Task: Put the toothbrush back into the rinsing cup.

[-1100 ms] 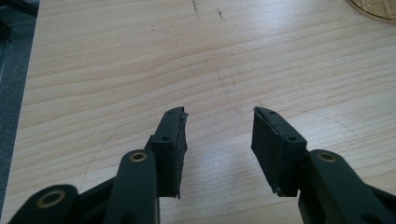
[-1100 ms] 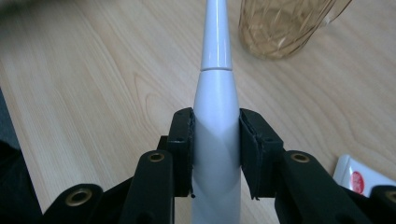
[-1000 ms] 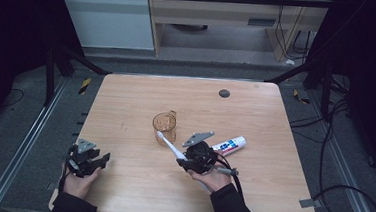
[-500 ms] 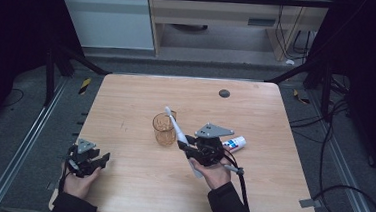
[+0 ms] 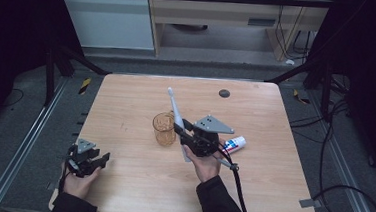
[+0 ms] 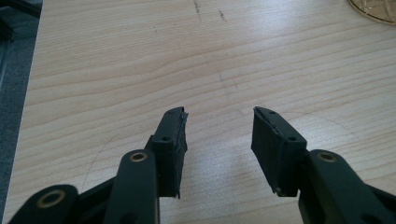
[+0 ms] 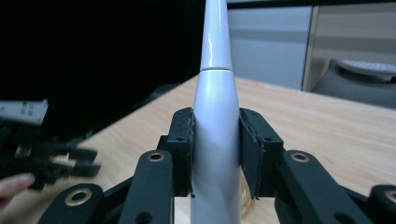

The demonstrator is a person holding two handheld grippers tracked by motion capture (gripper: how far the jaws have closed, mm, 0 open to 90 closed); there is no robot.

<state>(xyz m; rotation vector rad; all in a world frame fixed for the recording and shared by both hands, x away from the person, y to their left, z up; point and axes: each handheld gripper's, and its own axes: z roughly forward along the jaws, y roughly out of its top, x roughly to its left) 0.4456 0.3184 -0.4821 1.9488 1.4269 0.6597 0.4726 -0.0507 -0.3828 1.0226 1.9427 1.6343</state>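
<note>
with my right tongs clamped on the toothbrush and left tongs gaping empty at 7 o'clock, i judge the cup comes next.

No lettering, brand, number or sign can be read anywhere. The toothpaste tube, lying right of the table's middle, carries blue and red print on white, but it is too small and blurred to make out.
</note>
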